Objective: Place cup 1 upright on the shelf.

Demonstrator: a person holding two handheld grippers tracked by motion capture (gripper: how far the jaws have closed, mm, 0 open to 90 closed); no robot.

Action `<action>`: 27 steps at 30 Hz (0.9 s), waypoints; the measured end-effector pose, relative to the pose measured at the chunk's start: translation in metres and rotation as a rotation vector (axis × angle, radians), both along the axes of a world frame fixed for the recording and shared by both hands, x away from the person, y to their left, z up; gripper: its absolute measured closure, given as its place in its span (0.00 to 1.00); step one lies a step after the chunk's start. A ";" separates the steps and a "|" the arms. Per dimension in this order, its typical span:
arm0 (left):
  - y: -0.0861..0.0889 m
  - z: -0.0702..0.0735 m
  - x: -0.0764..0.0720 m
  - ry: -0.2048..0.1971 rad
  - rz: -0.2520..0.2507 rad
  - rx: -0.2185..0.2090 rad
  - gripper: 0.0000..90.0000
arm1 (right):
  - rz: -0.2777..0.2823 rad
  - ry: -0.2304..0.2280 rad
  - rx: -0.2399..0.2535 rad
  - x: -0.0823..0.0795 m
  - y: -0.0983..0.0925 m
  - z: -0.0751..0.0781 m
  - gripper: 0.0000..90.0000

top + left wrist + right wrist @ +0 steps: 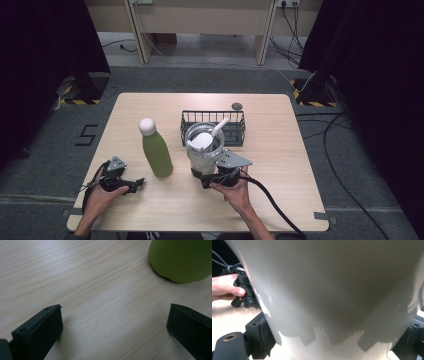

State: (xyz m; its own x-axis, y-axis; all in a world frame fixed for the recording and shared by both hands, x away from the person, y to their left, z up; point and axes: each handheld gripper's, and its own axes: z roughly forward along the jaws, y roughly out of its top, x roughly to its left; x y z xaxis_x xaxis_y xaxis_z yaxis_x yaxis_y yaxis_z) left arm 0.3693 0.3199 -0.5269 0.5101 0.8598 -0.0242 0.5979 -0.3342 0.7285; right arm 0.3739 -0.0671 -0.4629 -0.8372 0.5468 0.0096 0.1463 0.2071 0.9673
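My right tool [216, 176] is pinching the white tumbler [204, 152] low on its body, one jaw on either side of the wall, as the right gripper view shows. The tumbler stands upright on the worktop [280, 165], just in front of the black wire basket [237, 125], with the green bottle [156, 150] near its left. It looks stiff and smooth, likely slippery, and the lid with its straw [219, 127] makes it top-heavy, so I judge the low hold risky for tipping; a grip nearer mid-body would steady it. I cannot tell whether it holds liquid. My left tool [131, 185] rests on the worktop left of the bottle, jaws spread wide with nothing between them.
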 end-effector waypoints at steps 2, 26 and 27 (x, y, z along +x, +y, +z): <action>0.000 0.000 0.000 0.000 0.000 0.000 0.00 | -0.012 0.001 -0.003 0.002 -0.001 0.003 0.13; 0.000 0.000 0.000 0.000 0.000 0.000 0.00 | -0.072 -0.007 -0.034 0.024 -0.019 0.031 0.13; 0.000 0.000 0.000 0.000 0.000 0.000 0.00 | -0.074 -0.009 -0.038 0.025 -0.019 0.033 0.13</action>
